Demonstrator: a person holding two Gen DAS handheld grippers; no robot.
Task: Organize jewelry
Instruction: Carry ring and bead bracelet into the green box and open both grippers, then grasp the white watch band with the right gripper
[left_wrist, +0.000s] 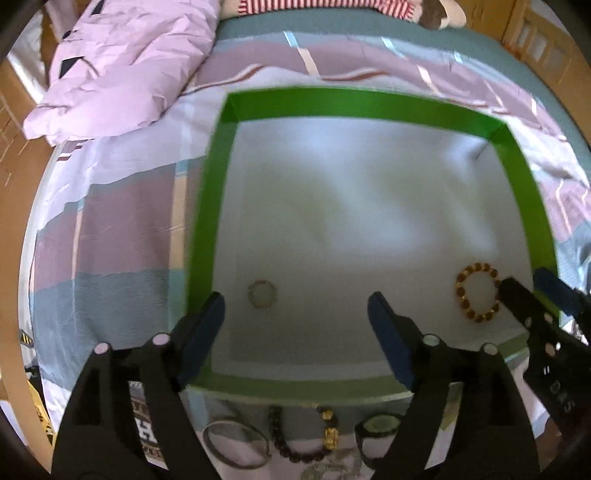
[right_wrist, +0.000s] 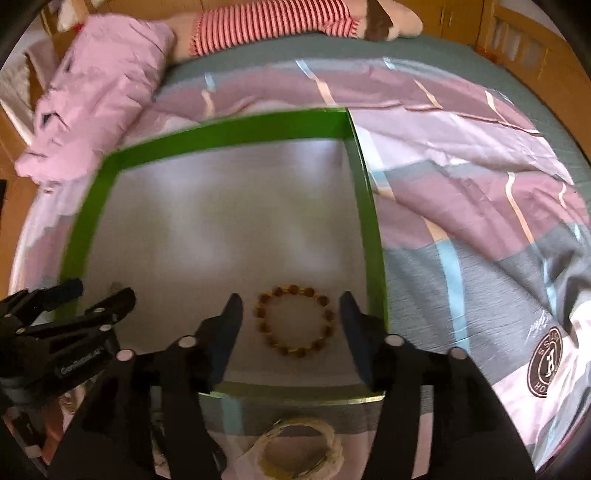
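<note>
Green box (left_wrist: 214, 192): 1 amber bracelet (right_wrist: 295, 321), 1 pale ring (left_wrist: 262, 293). Both hand-held grippers, L (left_wrist: 295, 332) & R (right_wrist: 291, 332), wide, empty.

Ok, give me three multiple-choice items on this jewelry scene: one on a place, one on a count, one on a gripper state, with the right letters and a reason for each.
1. Where does the amber bead bracelet lie?
A. on the bedspread outside the tray
B. inside the green-rimmed tray, near its right wall
C. on the pink pillow

2. How many pieces lie inside the tray?
A. two
B. four
C. none

3. How does the right gripper stand?
A. shut on the bracelet
B. shut on nothing
C. open, with a finger on either side of the bracelet

Answers: 1 B, it rests on the tray's white floor; 2 A, the bracelet and a pale ring; 3 C, gaps show on both sides of the beads.
</note>
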